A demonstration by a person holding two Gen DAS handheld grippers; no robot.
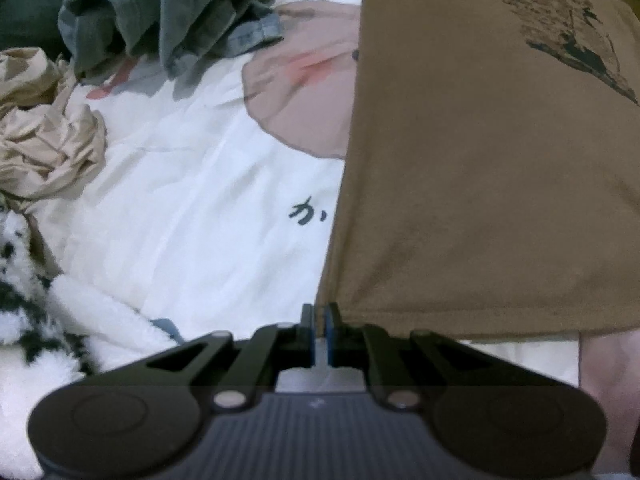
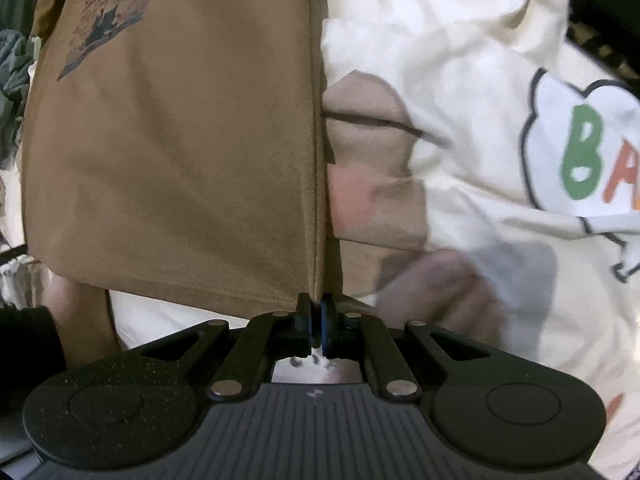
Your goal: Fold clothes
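A brown T-shirt (image 1: 480, 168) with a dark printed picture lies stretched out over a white printed bedsheet (image 1: 192, 208). My left gripper (image 1: 320, 312) is shut on the shirt's near left corner at the hem. In the right wrist view the same brown T-shirt (image 2: 172, 152) fills the left half, and my right gripper (image 2: 316, 308) is shut on its near right corner, where the side seam meets the hem. The shirt hangs taut between the two corners.
A heap of grey-blue clothes (image 1: 160, 20) lies at the back left, with a crumpled beige garment (image 1: 44, 136) and a black-and-white fluffy fabric (image 1: 24, 288) along the left. The white bedsheet (image 2: 480, 100) with coloured letters spreads to the right. A dark sleeve (image 2: 24, 352) shows at the lower left.
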